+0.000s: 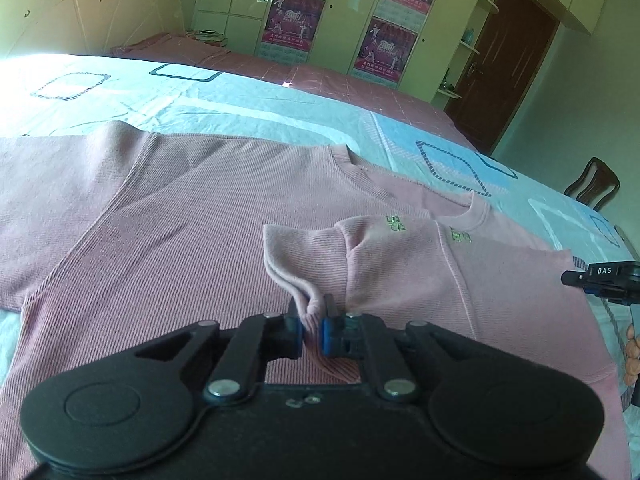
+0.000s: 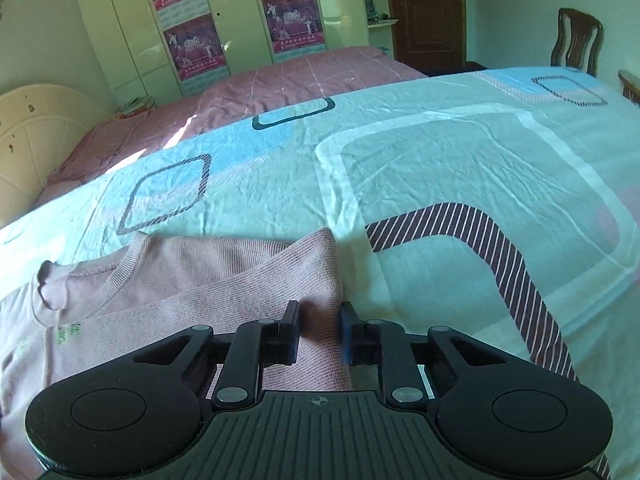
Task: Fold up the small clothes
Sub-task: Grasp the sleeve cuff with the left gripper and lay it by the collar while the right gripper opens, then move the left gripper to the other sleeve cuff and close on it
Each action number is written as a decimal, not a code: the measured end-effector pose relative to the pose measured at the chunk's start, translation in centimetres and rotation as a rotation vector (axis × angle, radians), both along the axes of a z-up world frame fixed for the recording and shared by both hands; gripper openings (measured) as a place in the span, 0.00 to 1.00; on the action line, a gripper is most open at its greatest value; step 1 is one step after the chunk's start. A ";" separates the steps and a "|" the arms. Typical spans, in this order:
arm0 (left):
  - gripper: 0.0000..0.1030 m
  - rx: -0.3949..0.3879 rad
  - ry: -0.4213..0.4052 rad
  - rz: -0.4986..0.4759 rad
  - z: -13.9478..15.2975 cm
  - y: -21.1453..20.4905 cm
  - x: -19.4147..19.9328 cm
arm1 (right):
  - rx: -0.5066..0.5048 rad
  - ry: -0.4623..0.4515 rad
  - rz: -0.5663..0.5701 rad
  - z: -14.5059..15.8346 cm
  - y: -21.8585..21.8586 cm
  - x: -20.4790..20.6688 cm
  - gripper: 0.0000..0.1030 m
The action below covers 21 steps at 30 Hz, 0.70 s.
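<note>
A pink ribbed sweater [image 1: 168, 220] lies flat on the bed, neck away from me. Part of it is folded over and shows green embroidery [image 1: 396, 224]. My left gripper [image 1: 312, 312] is shut on a pinched fold of the pink fabric [image 1: 288, 256], lifted slightly above the sweater. My right gripper [image 2: 320, 312] stands around a raised ridge of the same sweater [image 2: 224, 276] at its right edge; its jaws are a little apart with cloth between them. The right gripper also shows at the right edge of the left wrist view [image 1: 600, 276].
The sweater lies on a light blue bedsheet [image 2: 440, 168] with square patterns. A pink quilt [image 2: 260, 80] lies beyond it. A wardrobe with posters [image 2: 192, 40], a brown door [image 2: 424, 12] and a wooden chair [image 2: 576, 40] stand behind the bed.
</note>
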<state>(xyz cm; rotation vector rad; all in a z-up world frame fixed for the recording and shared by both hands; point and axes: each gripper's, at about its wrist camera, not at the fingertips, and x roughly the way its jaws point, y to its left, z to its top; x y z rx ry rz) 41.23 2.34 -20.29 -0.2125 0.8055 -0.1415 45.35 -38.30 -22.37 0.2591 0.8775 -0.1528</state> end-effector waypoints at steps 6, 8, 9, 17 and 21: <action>0.64 0.060 0.009 0.014 1.1 -0.3 -0.1 | -0.041 -0.035 0.031 1.8 1.2 -1.3 0.25; 0.79 0.066 -0.015 0.027 1.8 0.0 -0.7 | -0.037 -0.048 0.058 2.5 2.2 -2.4 0.32; 0.78 0.070 -0.019 0.025 2.1 0.2 -0.9 | -0.036 -0.051 0.075 2.7 2.9 -2.9 0.33; 0.78 0.073 0.062 0.041 1.9 2.2 -1.0 | -0.025 -0.033 0.267 2.6 11.7 -6.2 0.39; 0.77 0.067 0.084 0.059 1.7 3.3 -1.6 | -0.018 0.024 0.338 1.6 15.2 -6.1 0.39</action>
